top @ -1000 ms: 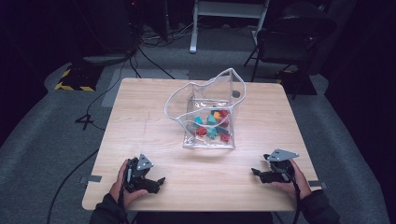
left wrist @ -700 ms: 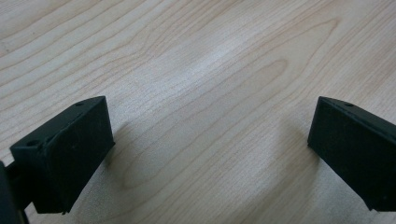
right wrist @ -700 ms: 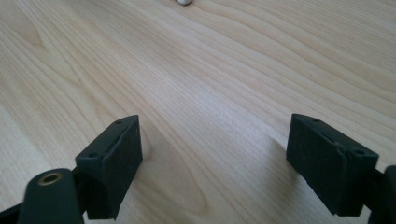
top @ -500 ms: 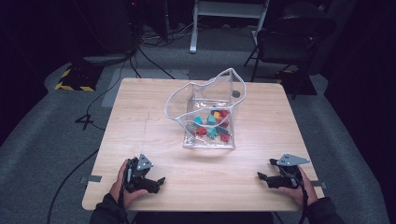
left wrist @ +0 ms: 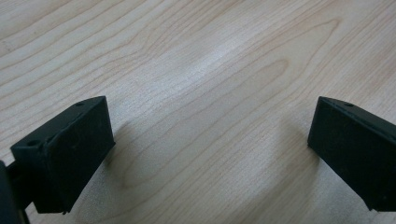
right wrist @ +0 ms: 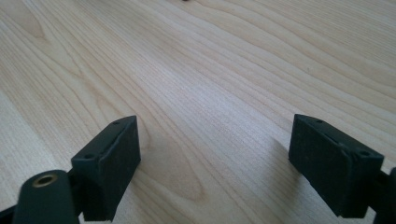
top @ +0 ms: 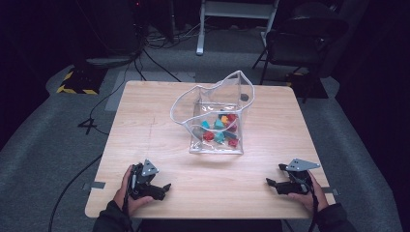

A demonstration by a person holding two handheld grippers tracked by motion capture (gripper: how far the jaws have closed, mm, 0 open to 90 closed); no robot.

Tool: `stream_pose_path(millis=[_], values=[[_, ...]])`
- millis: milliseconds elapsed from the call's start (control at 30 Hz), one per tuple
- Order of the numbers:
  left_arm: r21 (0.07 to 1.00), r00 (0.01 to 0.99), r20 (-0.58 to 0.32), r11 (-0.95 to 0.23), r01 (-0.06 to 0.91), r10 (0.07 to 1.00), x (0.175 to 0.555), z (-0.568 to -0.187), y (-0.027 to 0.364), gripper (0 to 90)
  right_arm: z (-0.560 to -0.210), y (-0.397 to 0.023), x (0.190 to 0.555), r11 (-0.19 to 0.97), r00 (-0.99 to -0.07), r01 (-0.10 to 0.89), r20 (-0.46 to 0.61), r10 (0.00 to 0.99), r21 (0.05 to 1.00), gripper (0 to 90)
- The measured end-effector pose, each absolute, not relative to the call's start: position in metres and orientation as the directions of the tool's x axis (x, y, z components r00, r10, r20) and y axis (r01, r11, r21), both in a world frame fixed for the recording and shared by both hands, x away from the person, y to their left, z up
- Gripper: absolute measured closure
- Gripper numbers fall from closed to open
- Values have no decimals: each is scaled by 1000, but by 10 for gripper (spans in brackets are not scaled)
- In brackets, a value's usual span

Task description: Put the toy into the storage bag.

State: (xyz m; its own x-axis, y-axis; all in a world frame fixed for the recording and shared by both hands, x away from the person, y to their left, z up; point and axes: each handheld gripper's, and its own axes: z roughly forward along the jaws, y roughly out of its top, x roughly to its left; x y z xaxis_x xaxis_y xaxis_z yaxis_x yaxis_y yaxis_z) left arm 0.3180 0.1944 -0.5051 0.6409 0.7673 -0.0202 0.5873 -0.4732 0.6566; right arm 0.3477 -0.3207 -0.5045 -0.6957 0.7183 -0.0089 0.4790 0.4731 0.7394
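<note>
Here, at the near edge of the wooden table [top: 145, 111], the left gripper [top: 164, 187] lies low near the left corner, held by the person's left hand [top: 126, 191]. In the left gripper view its jaws stand wide apart over bare wood grain, gripping nothing, their tips just above or resting on the table top [left wrist: 210, 93]; which of the two cannot be told. Near the right corner, the right gripper [top: 270, 183] sits in the right hand [top: 302, 193], pointing left across the table. In the right gripper view its jaws are likewise spread wide, empty, with only wood [right wrist: 210, 84] between them.

Farther off, around the middle of the table and well apart from both grippers, stands a clear plastic bag [top: 215, 118]. It stands upright with its mouth open toward the ceiling, the rim crumpled and uneven, higher at the far right. Its flat base runs left to right. Small coloured pieces [top: 220, 129], red, teal and orange, lie heaped on its bottom.
</note>
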Motion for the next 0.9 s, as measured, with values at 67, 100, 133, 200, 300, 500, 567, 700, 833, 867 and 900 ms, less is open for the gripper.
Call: stream_pose_path(millis=[67, 100, 133, 200, 300, 500, 567, 700, 833, 867, 900], values=[[657, 640, -20, -473, 588, 768, 318, -505, 194, 2, -504, -321, 348, 473, -696, 479, -9, 718, 740, 168], [657, 640, -20, -473, 588, 768, 318, -505, 194, 2, -504, -321, 348, 473, -696, 479, -9, 718, 739, 168], [657, 640, -20, -473, 588, 768, 318, -505, 194, 2, -504, -321, 348, 473, -696, 479, -9, 718, 739, 168], [657, 640, -20, -473, 588, 768, 318, -505, 194, 2, -504, -321, 348, 473, -696, 479, -9, 718, 739, 168], [657, 641, -21, -473, 588, 768, 318, -505, 194, 2, -504, -321, 348, 473, -696, 479, -7, 718, 739, 167], [656, 641, -22, -473, 588, 767, 319, -505, 194, 2, -504, -320, 349, 473, -698, 479, -7, 717, 739, 164], [656, 640, -22, -472, 588, 768, 319, -505, 194, 2, -504, -320, 349, 473, -698, 480, -6, 717, 739, 164], [656, 639, -22, -471, 590, 769, 319, -505, 194, 2, -505, -321, 349, 472, -699, 479, -4, 715, 741, 166], [656, 638, -22, -471, 590, 769, 319, -505, 194, 2, -504, -321, 349, 471, -699, 479, -2, 715, 741, 166], [655, 638, -22, -471, 591, 770, 319, -505, 194, 3, -504, -321, 349, 471, -699, 479, -2, 715, 741, 167], [655, 639, -21, -472, 590, 769, 319, -505, 194, 2, -504, -321, 349, 471, -699, 479, -2, 715, 741, 166]])
